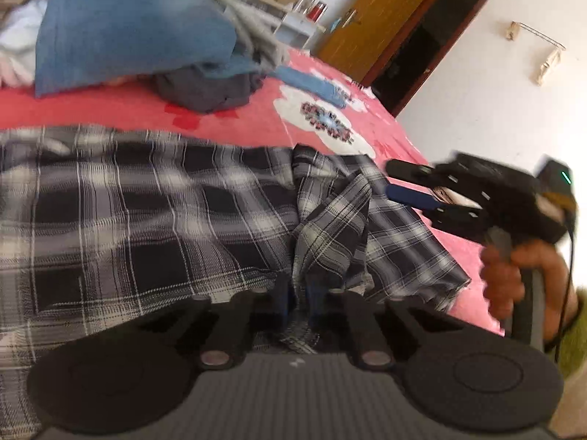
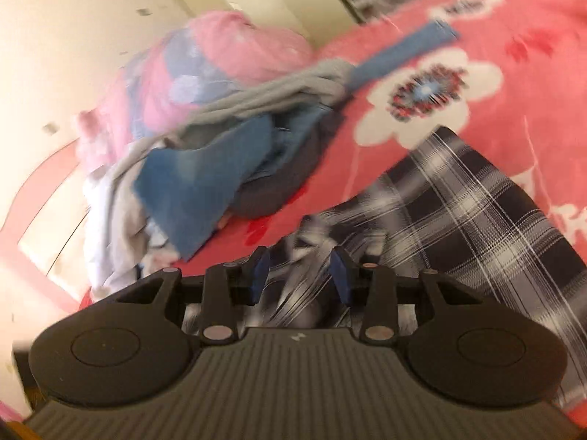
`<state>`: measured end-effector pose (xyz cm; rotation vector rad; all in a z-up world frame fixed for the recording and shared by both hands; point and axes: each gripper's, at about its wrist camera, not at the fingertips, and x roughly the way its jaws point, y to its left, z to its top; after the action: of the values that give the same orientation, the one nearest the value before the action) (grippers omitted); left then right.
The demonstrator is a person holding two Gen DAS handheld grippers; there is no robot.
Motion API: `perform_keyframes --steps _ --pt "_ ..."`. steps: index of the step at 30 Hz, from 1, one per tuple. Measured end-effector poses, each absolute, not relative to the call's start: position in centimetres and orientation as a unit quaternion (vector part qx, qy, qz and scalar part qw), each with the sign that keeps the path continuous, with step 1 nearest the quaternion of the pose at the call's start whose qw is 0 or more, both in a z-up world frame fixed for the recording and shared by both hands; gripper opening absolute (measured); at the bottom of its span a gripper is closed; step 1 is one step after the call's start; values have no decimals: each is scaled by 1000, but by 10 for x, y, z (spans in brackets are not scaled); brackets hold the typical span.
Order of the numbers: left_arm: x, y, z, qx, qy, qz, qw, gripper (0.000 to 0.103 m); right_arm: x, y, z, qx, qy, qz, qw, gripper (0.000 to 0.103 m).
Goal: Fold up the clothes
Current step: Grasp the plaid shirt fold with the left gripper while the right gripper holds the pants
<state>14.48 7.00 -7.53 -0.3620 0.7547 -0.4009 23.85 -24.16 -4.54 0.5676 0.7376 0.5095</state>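
Your left tongs [image 1: 299, 293] are closed on a bunched fold of the plaid shirt [image 1: 146, 220]; the cloth gathers into the pinch and runs up and away from it across the bed [image 1: 227, 124]. Most of the shirt spreads to the left of those tongs, with a shorter crumpled flap to their right, so its long axis lies crosswise to the left fingers rather than along them. Your right tongs [image 2: 299, 278] stand open — the blue pads are apart with plaid cloth blurred in the gap, and nothing looks pinched there. In the left wrist view they hang just off the shirt's right end, above the red cover, pointing back toward the shirt. That end is the near one for your right hand, and the left hand already has the near edge. Whether this is a spread-out or a fold in progress, the blur does not let me tell. Ahead of both tongs, well beyond the shirt, sits the pile of clothes [image 1: 139, 29] — blue, grey and dark pieces heaped loosely together.
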Motion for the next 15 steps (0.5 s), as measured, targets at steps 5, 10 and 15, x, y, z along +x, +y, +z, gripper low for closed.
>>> perform_keyframes --steps 5,10,15 --pt "117 52 -62 -105 297 -224 922 6 271 -232 -53 284 402 209 845 38" --pt "95 28 -62 -34 252 -265 930 6 289 -214 -53 239 441 192 843 35" --pt "76 9 -63 10 217 -288 933 5 282 -203 -36 190 427 200 861 8"
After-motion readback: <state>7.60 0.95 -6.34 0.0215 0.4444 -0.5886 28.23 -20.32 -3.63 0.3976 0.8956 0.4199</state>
